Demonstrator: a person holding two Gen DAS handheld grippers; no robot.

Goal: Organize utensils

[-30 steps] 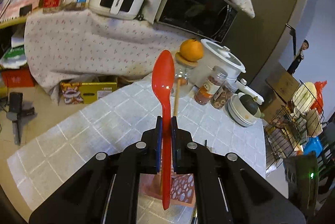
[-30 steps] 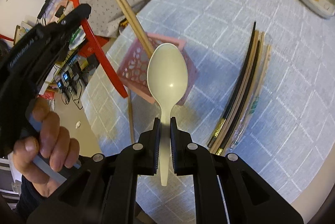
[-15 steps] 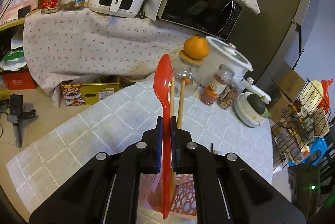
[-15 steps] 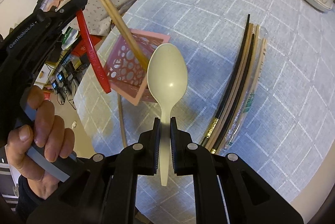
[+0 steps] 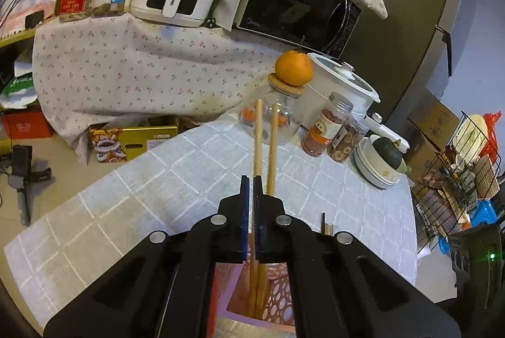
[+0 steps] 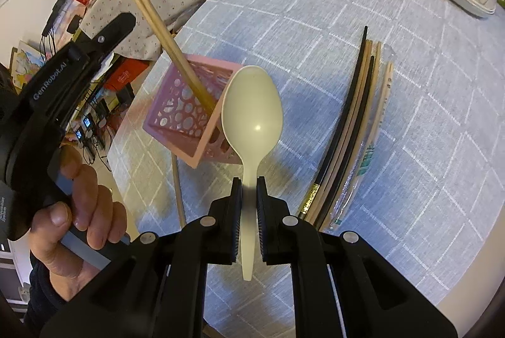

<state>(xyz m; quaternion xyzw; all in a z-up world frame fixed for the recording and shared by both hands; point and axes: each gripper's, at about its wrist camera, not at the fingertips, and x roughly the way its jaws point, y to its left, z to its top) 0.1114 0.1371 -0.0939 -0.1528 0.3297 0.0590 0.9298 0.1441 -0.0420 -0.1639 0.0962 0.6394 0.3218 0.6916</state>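
Note:
My left gripper (image 5: pixel 251 180) is shut with nothing between its pads, held just above the pink perforated basket (image 5: pixel 277 290). Two wooden chopsticks (image 5: pixel 257 142) stand in that basket and lean away past the fingertips. A red strip, apparently the red spoon (image 5: pixel 214 297), shows low at the basket's left side. In the right wrist view my right gripper (image 6: pixel 249 180) is shut on the handle of a cream plastic spoon (image 6: pixel 252 117), bowl forward, hanging over the basket (image 6: pixel 176 117). The left gripper (image 6: pixel 123 22) reaches in from the upper left, with no red spoon visible there.
A bundle of black and wooden chopsticks (image 6: pixel 356 129) lies on the checked tablecloth to the right, and one loose stick (image 6: pixel 176 183) lies left of the basket. Far side: glass jar topped by an orange (image 5: pixel 293 73), spice jars (image 5: pixel 325 129), stacked bowls (image 5: pixel 378 167). A person's hand (image 6: pixel 79 211) grips the left handle.
The red spoon has left the left gripper's jaws and dropped toward the basket; the jaws stand shut and empty. The right gripper keeps the cream spoon and sits a little nearer the basket.

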